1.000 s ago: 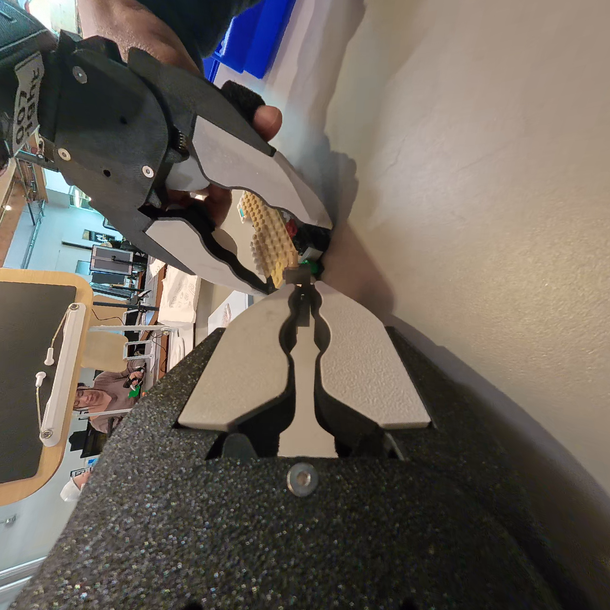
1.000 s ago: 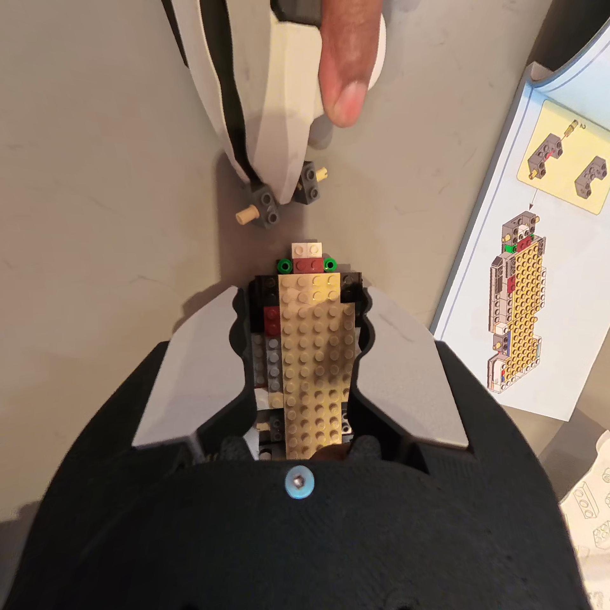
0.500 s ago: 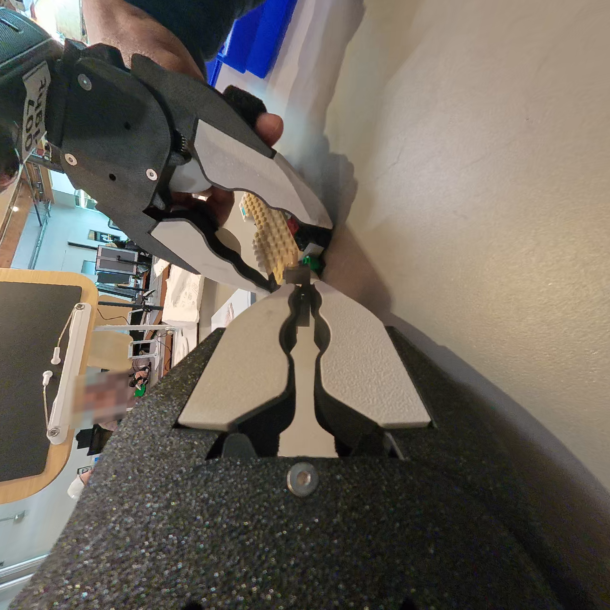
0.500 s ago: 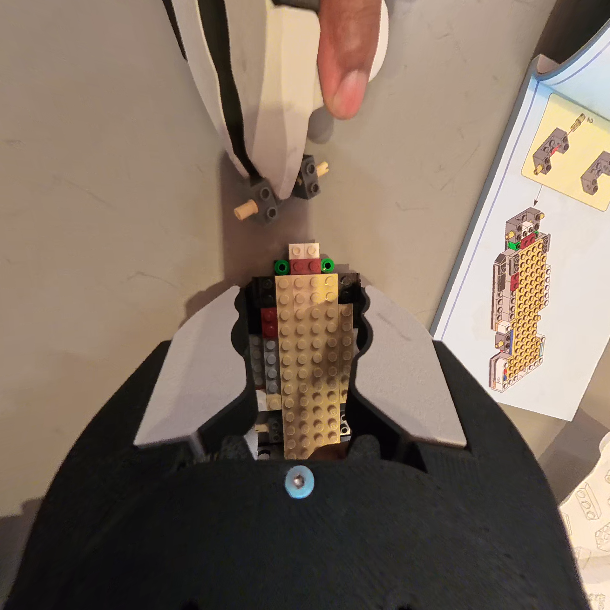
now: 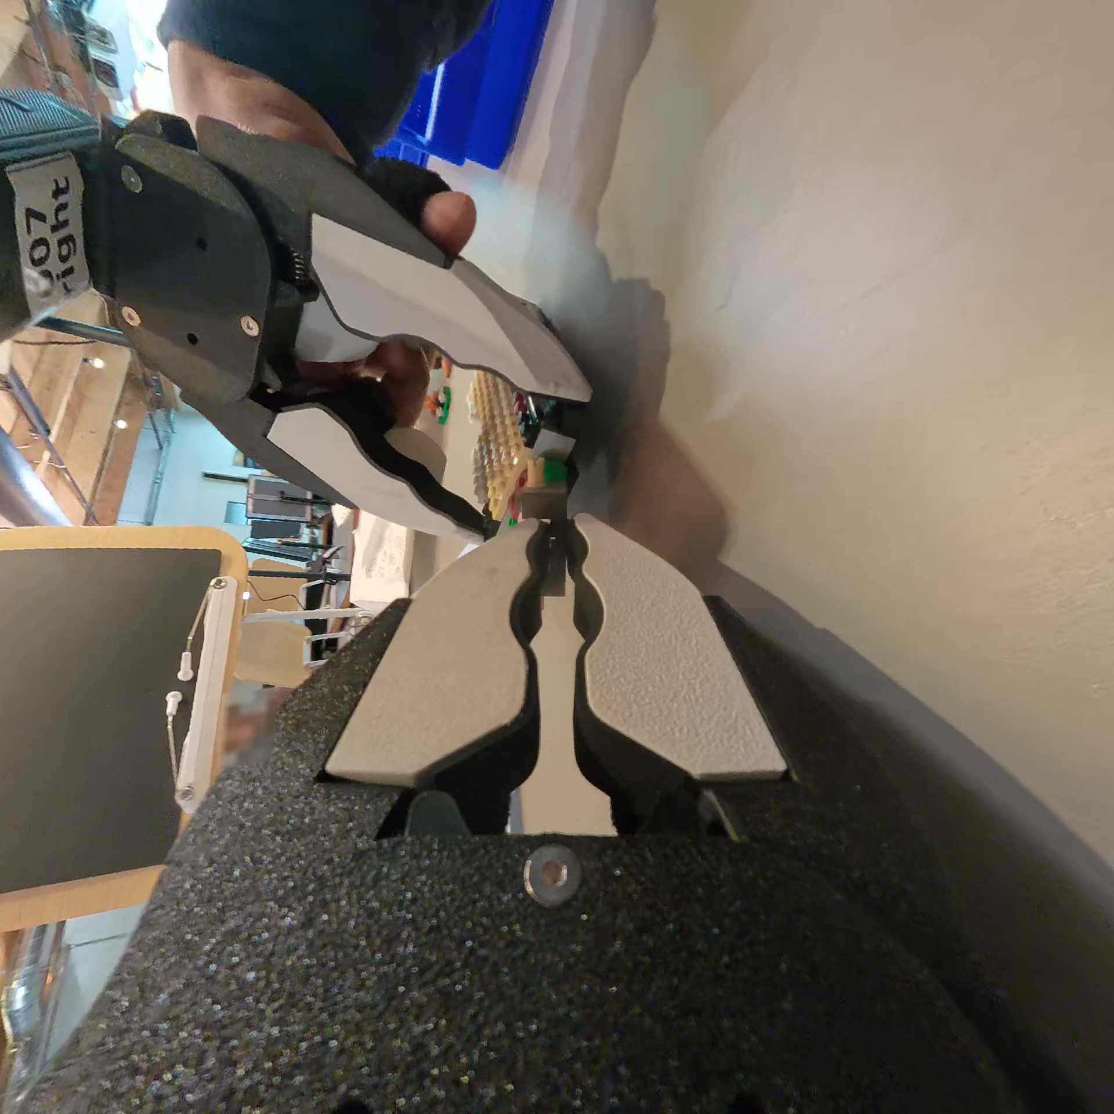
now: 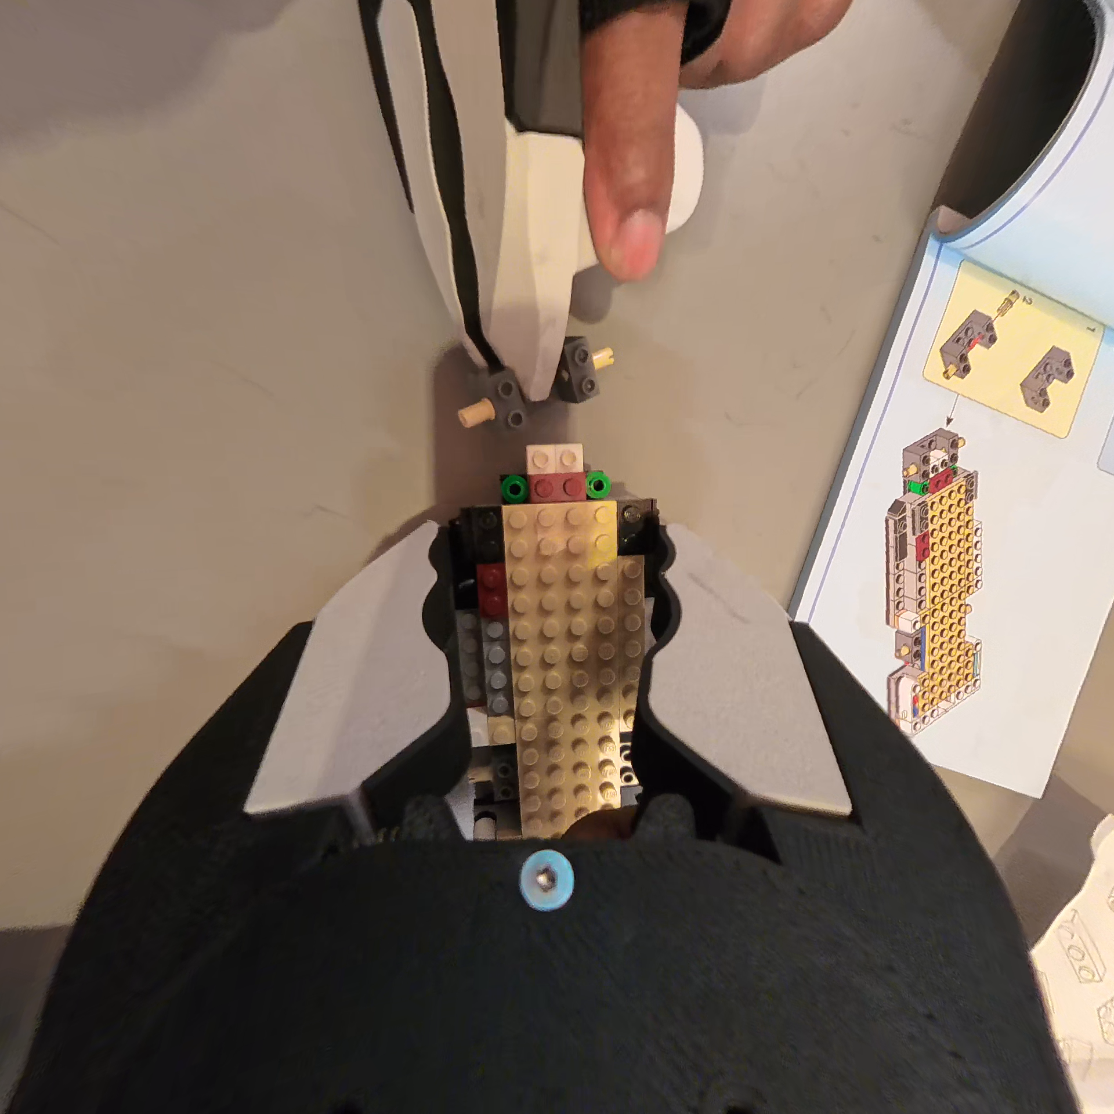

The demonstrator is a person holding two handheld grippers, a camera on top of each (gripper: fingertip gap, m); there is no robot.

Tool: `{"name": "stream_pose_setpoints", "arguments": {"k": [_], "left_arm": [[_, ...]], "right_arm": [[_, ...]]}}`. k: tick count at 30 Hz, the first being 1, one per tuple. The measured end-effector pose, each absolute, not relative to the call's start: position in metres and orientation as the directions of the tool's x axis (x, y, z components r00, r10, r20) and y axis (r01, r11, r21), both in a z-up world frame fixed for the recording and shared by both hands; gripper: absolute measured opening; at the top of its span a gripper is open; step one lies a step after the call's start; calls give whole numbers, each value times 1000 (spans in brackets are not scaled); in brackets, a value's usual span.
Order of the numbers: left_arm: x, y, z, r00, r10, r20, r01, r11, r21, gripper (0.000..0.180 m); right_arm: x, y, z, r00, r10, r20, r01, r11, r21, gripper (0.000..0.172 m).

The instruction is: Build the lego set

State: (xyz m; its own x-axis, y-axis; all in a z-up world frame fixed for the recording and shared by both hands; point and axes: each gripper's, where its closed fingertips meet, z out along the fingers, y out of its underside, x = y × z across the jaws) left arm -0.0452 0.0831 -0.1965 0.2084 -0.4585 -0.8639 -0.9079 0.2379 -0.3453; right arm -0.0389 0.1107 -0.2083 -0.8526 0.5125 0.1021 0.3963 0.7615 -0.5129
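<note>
Mid of grey bracket piece behind left gripper tips; instruction sheet cut by right edge.

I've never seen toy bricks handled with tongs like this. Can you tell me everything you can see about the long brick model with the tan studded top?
The brick model is a long plastic build lying flat on the pale table. A tan studded plate covers its top, with black, dark red and grey bricks down one side. At its far end sit two green round pieces, a dark red brick and a white one. The right gripper clamps its sides, both fingers pressed against it. A small grey piece with tan pegs, pinched by the left gripper, sits just beyond its tip.
</note>
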Motion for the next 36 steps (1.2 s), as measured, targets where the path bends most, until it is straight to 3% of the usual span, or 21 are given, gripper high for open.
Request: {"name": "stream_pose_setpoints", "arguments": {"k": [11,19,36], "left_arm": [[-36,82,-183,86,-297,-951,-926,328,-186,5],[-24,77,-171,50,-205,-978,-911,391,-129,5],[-28,81,-165,138,-187,-973,-906,372,-200,11]], "right_arm": [[-30,103,-190,-874,480,80,349,733,-584,64],[-21,94,-181,-899,433,68,304,727,-616,64],[-21,93,-178,-901,427,76,288,721,-630,64]]}}
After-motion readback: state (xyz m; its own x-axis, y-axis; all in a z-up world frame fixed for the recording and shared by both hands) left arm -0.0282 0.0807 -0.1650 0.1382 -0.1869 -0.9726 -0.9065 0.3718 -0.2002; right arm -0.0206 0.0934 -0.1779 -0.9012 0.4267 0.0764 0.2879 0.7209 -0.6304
